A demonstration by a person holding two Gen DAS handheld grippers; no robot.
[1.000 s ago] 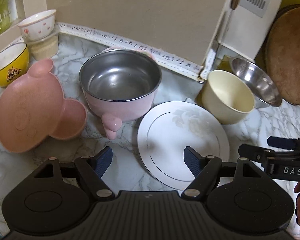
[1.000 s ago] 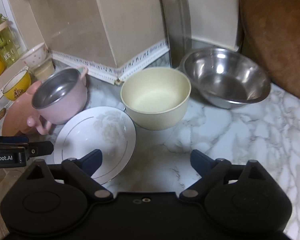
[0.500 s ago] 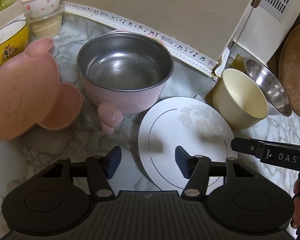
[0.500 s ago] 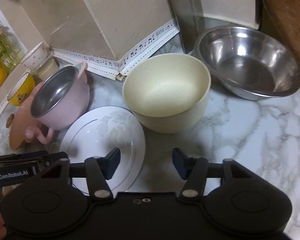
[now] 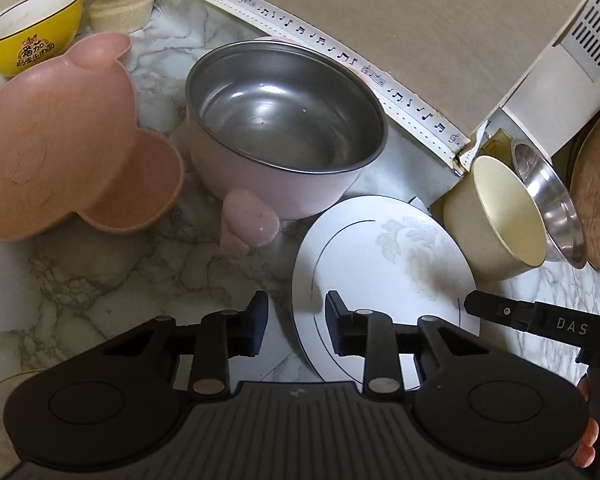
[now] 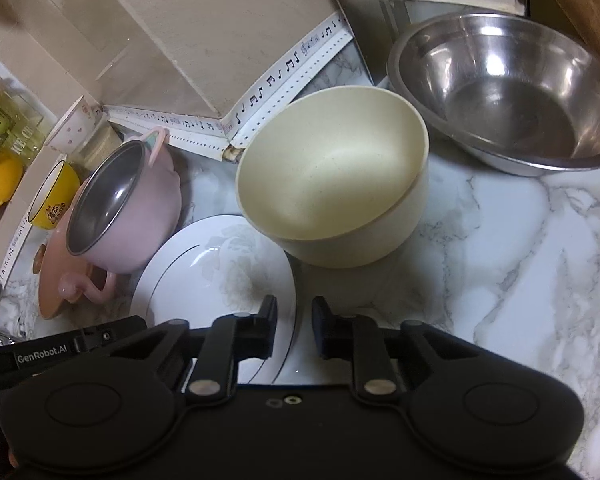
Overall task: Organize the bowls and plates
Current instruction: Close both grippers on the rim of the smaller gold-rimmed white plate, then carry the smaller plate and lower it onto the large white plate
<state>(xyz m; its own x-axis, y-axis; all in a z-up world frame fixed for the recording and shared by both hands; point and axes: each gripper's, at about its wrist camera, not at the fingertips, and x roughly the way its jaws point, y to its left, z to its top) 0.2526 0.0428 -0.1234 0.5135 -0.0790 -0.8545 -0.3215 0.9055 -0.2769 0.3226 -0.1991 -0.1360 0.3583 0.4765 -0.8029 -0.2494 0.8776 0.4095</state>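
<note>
Two hand-held grippers are working the same white plate (image 5: 384, 280) here. The left hand-held gripper (image 5: 296, 322) straddles the plate's left rim and the right hand-held gripper (image 6: 294, 326) straddles its right rim. Both sets of jaws have just been closing and are nearly together now, with the rim between them, but I honestly can't tell if the pads are pressing on it yet. The plate lies flat on the marble counter (image 6: 500, 240), touching or just about touching the cream bowl (image 6: 332, 184) and sitting just beside the pink steel-lined bowl (image 5: 284, 128). Further out are a steel mixing bowl (image 6: 512, 92) and a pink bear-shaped dish (image 5: 60, 148).

My take: get both pinches firm on the rim before lifting, then raise both sides evenly so it stays level and doesn't clip that cream bowl.
</note>
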